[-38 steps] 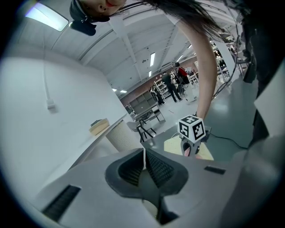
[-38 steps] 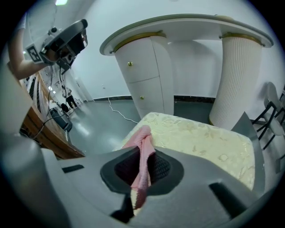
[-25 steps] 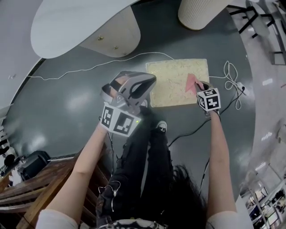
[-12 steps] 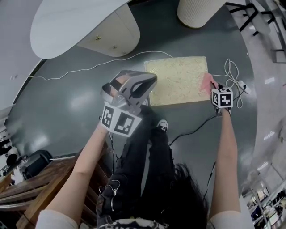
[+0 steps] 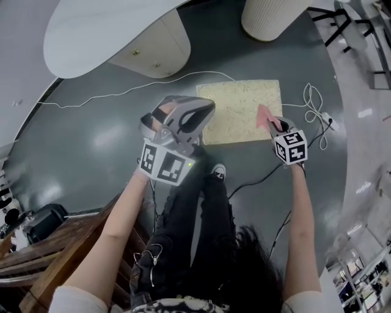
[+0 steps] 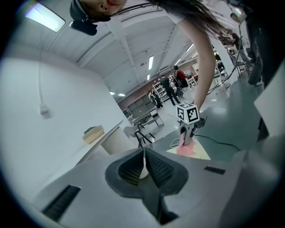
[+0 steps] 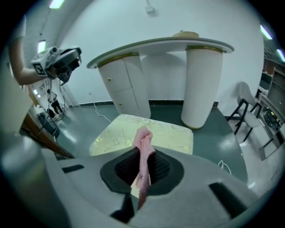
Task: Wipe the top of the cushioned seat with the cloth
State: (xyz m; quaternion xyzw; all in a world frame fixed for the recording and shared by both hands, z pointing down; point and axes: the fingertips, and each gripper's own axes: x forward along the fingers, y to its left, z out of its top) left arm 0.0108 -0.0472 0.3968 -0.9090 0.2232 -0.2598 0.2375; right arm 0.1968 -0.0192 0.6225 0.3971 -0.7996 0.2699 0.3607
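R tool (image 7: pixel 143 168): jaws clamped tight on the pink cloth (image 7: pixel 143 141). One end of the cloth pokes out past the tips, and a thin tail hangs back twd the camera. In head view R tool (image 5: pixel 275 126) sits over the R part of the cushioned seat (image 5: pixel 235 110), w/ the cloth (image 5: pixel 264 114) bunched at its tip. L gripper view shows the cloth (image 6: pixel 185 148) pressed down on the seat's top (image 6: pixel 202 152), touching it near the edge.

L tool (image 6: pixel 143 167): jaws together, nothing btwn them. In head view L tool (image 5: pixel 198 116) is held up off the floor, just L of the seat and apart from it.

The seat is a pale yellow, marbled rectangular pad lying flat on the dark grey-green floor (image 5: pixel 91 140). In R gripper view the seat (image 7: pixel 164 133) lies right ahead of the jaws.

Beyond the seat:
- white curved desk (image 5: pixel 91 30) on a cabinet base
- ribbed white pillar (image 5: pixel 269 18)
- thin white cable (image 5: pixel 122 92) running across the floor, L of the seat
- more looped cable (image 5: pixel 314 104) to the seat's R

Person's black trousers (image 5: pixel 201 232) and a shoe (image 5: pixel 219 171) show below the seat. Wooden bench (image 5: pixel 55 250) at lower L.
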